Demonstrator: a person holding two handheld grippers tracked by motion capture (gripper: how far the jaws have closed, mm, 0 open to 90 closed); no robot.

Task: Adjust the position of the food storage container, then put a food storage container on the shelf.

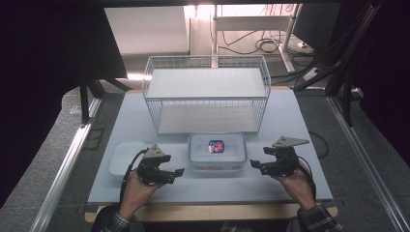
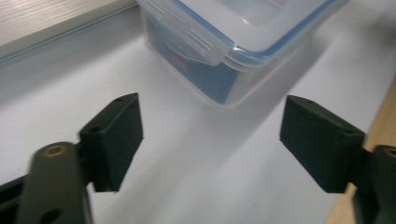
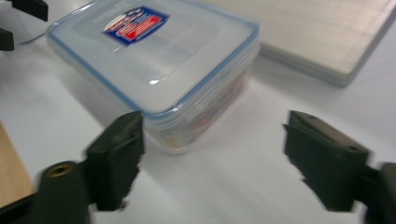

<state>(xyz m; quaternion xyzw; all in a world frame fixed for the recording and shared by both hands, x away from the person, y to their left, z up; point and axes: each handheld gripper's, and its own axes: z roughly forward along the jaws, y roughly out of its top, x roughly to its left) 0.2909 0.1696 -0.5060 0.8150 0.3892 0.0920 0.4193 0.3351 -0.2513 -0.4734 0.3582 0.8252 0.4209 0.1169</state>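
A clear plastic food box with a blue-sealed lid and a red-and-blue label sits at the middle front of the white table. My left gripper hovers just left of the box, jaws open and nothing between them. On the other side, my right gripper stands open beside the box, its jaws empty too. Each points at a near corner of the box without touching it.
A white wire basket stands behind the box. A small white tray lies left of my left gripper. The table's wooden front edge runs just below the hands. Dark curtains and metal rails flank the table.
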